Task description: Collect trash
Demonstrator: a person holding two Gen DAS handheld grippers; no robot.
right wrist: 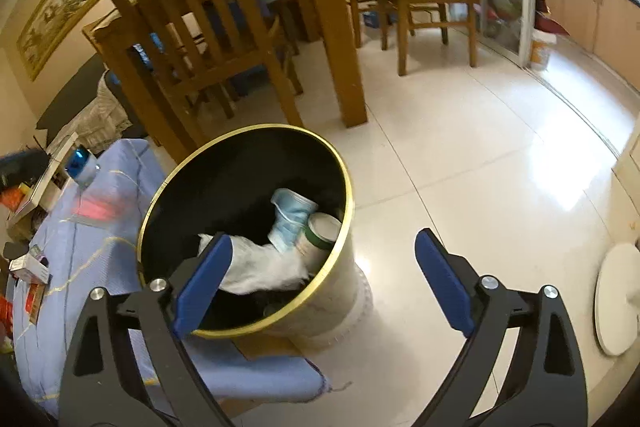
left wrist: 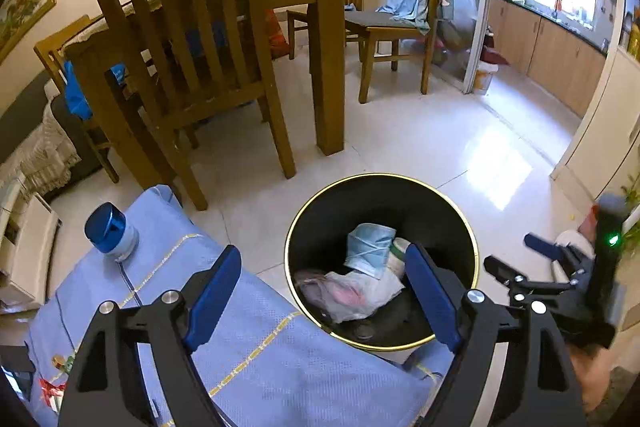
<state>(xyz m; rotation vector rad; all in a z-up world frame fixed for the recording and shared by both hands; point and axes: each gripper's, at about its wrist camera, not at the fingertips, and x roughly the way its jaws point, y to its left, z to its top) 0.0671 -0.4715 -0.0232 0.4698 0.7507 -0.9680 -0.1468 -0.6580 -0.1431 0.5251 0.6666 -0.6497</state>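
Trash is seen already inside the black bin (left wrist: 312, 227), which is standing on the floor just beside the corner of the blue-covered surface (left wrist: 256, 339); the bin seems to be placed there so that things can be dropped in directly from the surface. Nearest to the cameras, the left hand-held gripper (left wrist: 326, 301) is held with its jaws wide apart and nothing between them, one blue pad over the cloth and the other over the bin mouth. The right hand-held gripper (right wrist: 326, 287) is also spread wide and empty, pointed down with one pad over the bin and the other over the floor. It is judged that both were brought over the bin only to release trash there.

Inside the bin a crumpled plastic bag (left wrist: 352, 293), a blue face mask (left wrist: 370, 247) and a can (right wrist: 320, 233) are lying together at the bottom. A small jar with a blue lid (left wrist: 110, 231) is left upright on the surface, further from the bin; whether it counts as trash cannot be told. Some small packets (right wrist: 32, 267) are seen at the surface edge in the right wrist view. Behind, wooden chairs (left wrist: 192, 39) and a dining table (left wrist: 320, 7) are standing
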